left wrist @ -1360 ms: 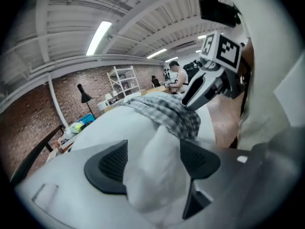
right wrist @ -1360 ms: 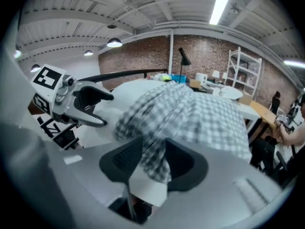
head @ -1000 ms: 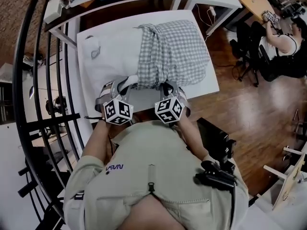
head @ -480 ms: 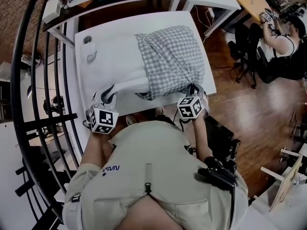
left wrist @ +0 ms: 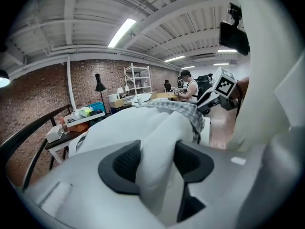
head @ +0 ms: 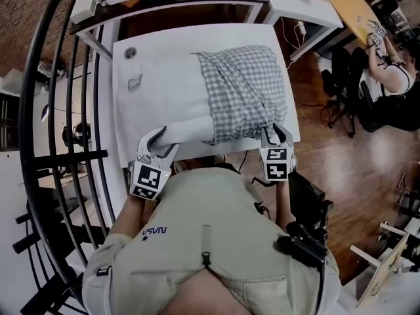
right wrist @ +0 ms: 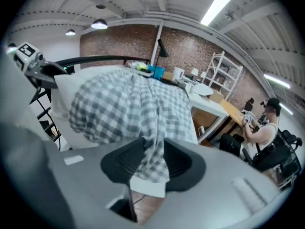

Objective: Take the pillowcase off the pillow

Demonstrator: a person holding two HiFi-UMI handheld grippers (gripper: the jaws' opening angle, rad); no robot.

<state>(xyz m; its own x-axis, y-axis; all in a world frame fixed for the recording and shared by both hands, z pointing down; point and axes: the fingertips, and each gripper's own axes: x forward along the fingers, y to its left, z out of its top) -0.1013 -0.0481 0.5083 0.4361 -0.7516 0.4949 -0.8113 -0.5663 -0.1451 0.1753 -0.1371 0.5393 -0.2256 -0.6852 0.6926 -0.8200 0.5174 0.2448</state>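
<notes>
The left tongs straddle the pillow corner to anchor it, the right tongs the pillowcase hem to drag it off — both have just been opening and now sit released with cloth between them, likely to regrip, the pillowcase half-on ahead of the right tongs.

Bright, even light from ceiling tube; strong fisheye bending at edges; close jaws blurred.

A white pillow lies flat across the white counter, its left half bare. A grey-and-white checked pillowcase covers the right half, rumpled and bunched. Its near right corner seems to hang off the counter's near edge.
</notes>
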